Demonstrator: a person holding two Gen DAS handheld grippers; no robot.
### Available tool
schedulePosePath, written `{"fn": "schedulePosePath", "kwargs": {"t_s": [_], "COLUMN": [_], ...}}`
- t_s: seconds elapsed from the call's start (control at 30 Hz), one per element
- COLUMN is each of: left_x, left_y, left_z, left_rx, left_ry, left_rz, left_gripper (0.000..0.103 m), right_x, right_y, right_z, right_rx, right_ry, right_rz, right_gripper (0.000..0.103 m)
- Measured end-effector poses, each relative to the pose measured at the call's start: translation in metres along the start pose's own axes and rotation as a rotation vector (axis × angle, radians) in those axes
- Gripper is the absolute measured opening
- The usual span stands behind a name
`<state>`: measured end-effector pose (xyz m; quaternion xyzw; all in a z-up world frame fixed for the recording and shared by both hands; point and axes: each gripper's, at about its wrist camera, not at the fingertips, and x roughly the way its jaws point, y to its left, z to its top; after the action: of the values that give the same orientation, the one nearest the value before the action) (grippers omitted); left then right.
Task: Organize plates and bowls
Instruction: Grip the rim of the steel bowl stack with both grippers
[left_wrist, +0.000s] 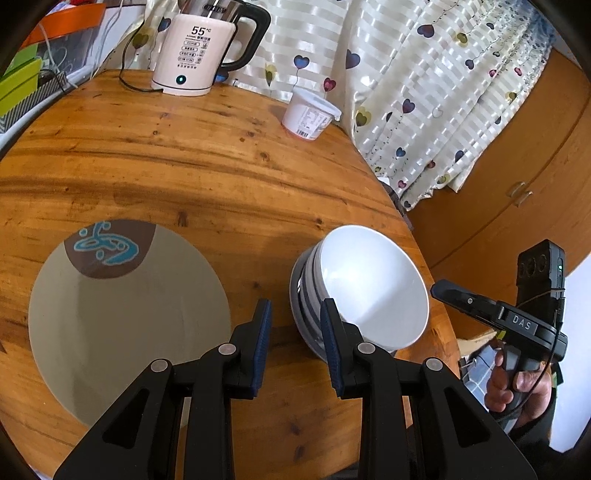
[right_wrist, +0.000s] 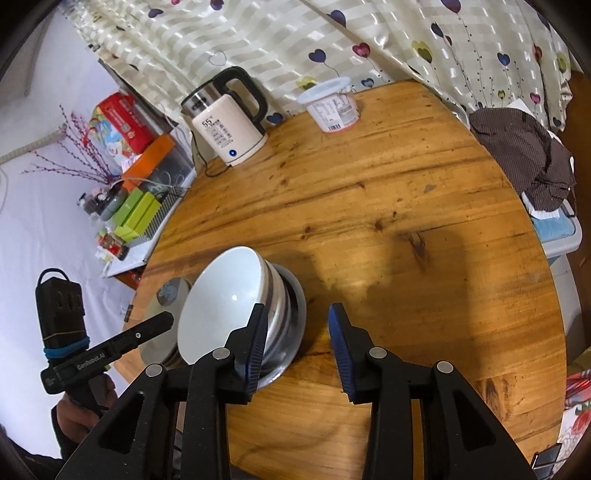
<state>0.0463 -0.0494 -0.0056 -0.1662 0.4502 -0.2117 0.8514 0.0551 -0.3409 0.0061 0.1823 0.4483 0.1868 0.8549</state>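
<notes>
A stack of nested bowls (left_wrist: 369, 288), the top one white, stands on the round wooden table (left_wrist: 184, 158) near its right edge. It also shows in the right wrist view (right_wrist: 229, 299). A grey plate (left_wrist: 125, 317) with a brown and blue patch lies flat to the left of the stack; its edge shows in the right wrist view (right_wrist: 166, 295). My left gripper (left_wrist: 295, 336) is open and empty between plate and bowls, its right finger close to the stack. My right gripper (right_wrist: 299, 339) is open and empty just right of the stack, its left finger against the stack's side.
A pink electric kettle (left_wrist: 192, 55) with a cord stands at the table's far edge, and a white plastic tub (left_wrist: 308, 114) stands near the curtain (left_wrist: 424, 92). Boxes and clutter (right_wrist: 136, 192) crowd a shelf on the left. A brown cloth (right_wrist: 524, 155) lies past the table's right edge.
</notes>
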Motion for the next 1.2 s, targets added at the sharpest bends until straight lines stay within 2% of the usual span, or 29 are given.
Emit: {"fn": "schedulePosePath", "kwargs": {"t_s": [0.73,0.93,1.2], "left_x": [0.027,0.028,0.029], "left_y": [0.005,0.006,0.008], "left_z": [-0.011,-0.01,-0.009], "left_rx": [-0.037,-0.038,-0.039], "left_ry": [0.104,0.103,0.101], "left_rz": [0.005,-0.006,-0.021], "left_gripper": [0.028,0.028,0.028], "right_x": [0.031,0.033,0.036], "right_y": [-0.015,-0.016,-0.013], "right_z": [-0.012,-0.012,-0.012], "right_rx": [0.035,0.038,0.032], "right_ry": [0.115,0.125,0.131], "right_rz": [0.035,0.044,0.067], "right_gripper": [0.026,0.017,0.015]}}
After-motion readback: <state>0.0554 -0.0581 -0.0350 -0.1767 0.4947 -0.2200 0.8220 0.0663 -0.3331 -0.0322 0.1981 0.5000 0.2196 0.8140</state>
